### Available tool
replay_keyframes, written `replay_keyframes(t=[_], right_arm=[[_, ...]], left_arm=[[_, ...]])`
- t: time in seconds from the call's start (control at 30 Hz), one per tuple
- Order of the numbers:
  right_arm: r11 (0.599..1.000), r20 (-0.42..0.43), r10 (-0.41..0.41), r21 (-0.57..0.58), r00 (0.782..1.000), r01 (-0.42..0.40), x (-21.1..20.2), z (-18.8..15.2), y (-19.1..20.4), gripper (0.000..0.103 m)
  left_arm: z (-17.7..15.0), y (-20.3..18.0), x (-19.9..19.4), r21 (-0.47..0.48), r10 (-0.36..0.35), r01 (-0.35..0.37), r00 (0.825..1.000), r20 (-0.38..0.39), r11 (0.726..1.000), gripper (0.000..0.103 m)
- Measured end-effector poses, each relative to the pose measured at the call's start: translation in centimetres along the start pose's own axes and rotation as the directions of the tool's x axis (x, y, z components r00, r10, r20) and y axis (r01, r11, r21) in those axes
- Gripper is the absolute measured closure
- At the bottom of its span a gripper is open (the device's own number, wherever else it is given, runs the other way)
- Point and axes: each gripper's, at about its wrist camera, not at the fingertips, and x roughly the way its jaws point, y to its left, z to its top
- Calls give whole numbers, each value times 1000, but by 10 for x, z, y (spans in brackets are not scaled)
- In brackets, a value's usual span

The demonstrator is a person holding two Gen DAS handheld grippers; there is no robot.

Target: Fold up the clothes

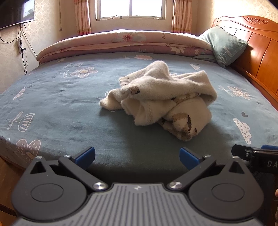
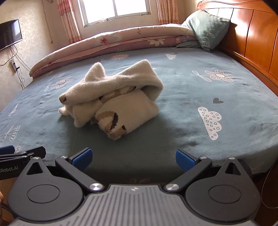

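A cream fleece garment (image 1: 165,97) with brown patches lies crumpled in a heap near the middle of the blue-green bed sheet (image 1: 60,104). The right wrist view shows the same garment (image 2: 113,102) bunched up, with a thick edge draped over its top. My left gripper (image 1: 137,157) hovers over the bed's near edge, open, with nothing between its blue pads. My right gripper (image 2: 133,159) is open and empty as well, also short of the garment. Each gripper shows at the edge of the other's view.
A rolled pink floral quilt (image 1: 121,43) lies along the far side of the bed under a window (image 1: 130,8). A green pillow (image 1: 224,45) leans on the wooden headboard (image 1: 257,52) at right. A wall television (image 2: 10,33) hangs at left.
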Motion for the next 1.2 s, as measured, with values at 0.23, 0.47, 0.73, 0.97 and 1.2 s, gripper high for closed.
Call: replay_keyframes(t=[0.23, 0.47, 0.73, 0.97, 1.2], right_arm=[[1000, 8, 2, 16, 1000, -3, -2, 1, -4, 0], [1000, -4, 25, 16, 1000, -25, 0, 1, -2, 0], [1000, 8, 25, 6, 1000, -25, -1, 3, -1, 0], [999, 5, 35, 9, 999, -35, 0, 5, -2, 0], [998, 15, 58, 1, 998, -58, -2, 5, -2, 0]], left_arm=[[1, 3, 5, -18, -59, 59, 998, -7, 998, 1], [2, -1, 0, 14, -64, 63, 997, 47, 998, 1], [2, 2, -1, 8, -59, 59, 994, 88, 998, 1], [3, -3, 0, 61, -44, 37, 993, 113, 997, 1], [2, -4, 5, 57, -63, 58, 994, 89, 997, 1]])
